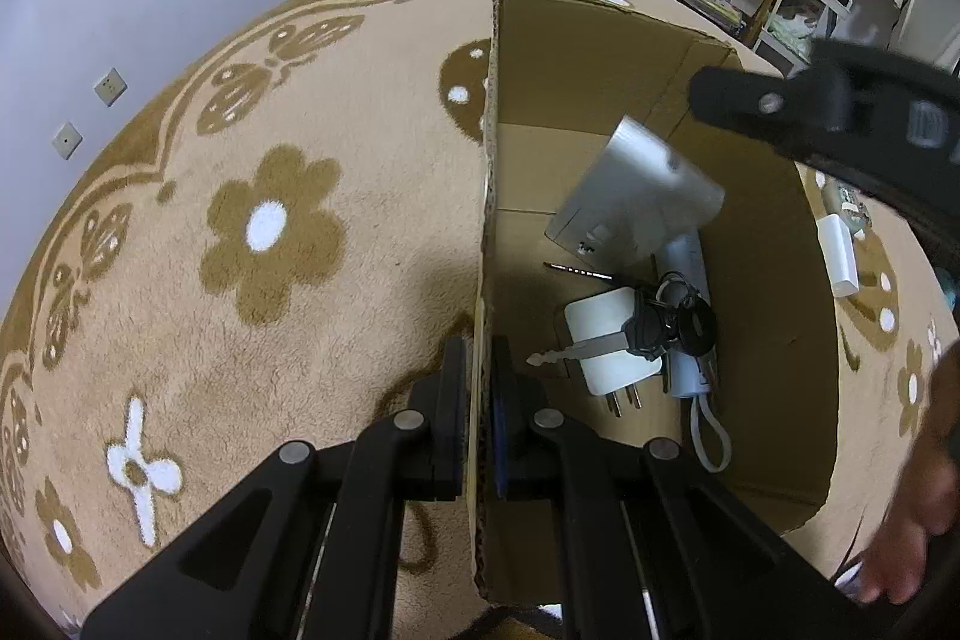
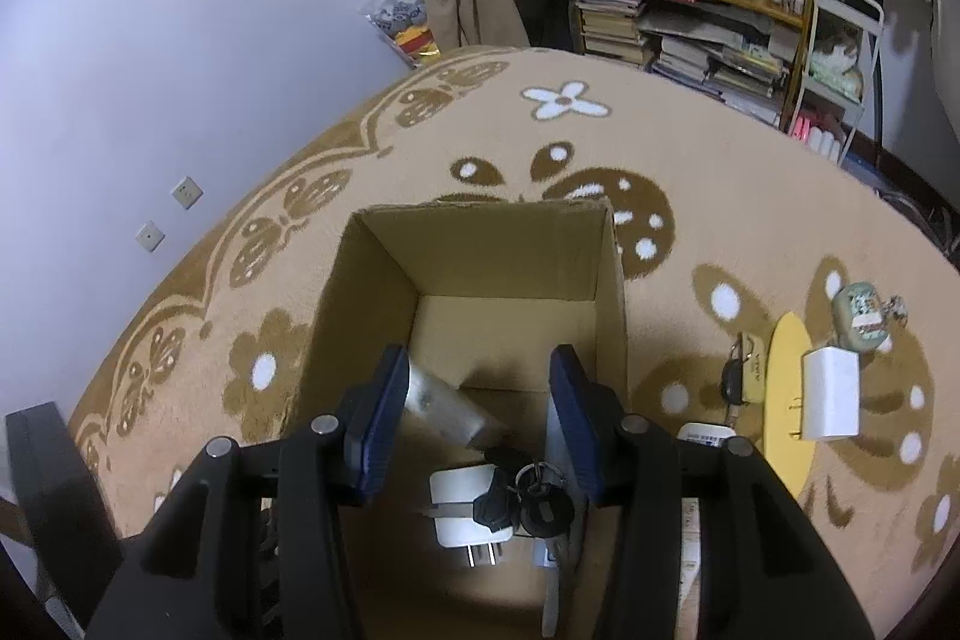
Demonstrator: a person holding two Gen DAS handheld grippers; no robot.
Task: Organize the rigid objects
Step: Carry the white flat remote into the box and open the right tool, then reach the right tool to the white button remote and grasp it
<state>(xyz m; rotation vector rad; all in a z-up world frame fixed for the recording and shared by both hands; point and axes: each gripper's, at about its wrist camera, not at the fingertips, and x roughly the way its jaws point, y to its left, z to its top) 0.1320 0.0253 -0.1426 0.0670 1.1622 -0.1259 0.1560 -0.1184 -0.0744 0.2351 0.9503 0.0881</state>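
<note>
Cardboard fills most of what you see: an open brown cardboard box (image 2: 384, 280) stands on the tan carpet with brown and white flowers (image 1: 180, 280). Your left gripper (image 1: 478, 400) is clamped on the box's near side wall, one finger outside, one inside. Your right gripper (image 2: 474, 418) hangs over the box mouth with its blue-padded jaws spread; a flat silver metal plate (image 1: 636, 187) lies tilted below them, touching the left pad in the right wrist view, though you cannot tell whether the far pad meets it, so a grip is unclear.

On the box floor lie a white plug adapter with metal prongs (image 1: 600, 340), a bunch of black-headed keys (image 1: 660, 325) across it, a white cylinder (image 1: 690, 274) largely hidden under the keys and plate, and a thin dark rod (image 1: 576, 270) that is hard to identify.

Outside, on the carpet to the right, sit a white rectangular charger block (image 2: 831, 391) on a yellow disc (image 2: 780, 436), a small patterned pouch (image 2: 861, 316), and a dark key with a yellow tag (image 2: 741, 376), partly blurred.
</note>
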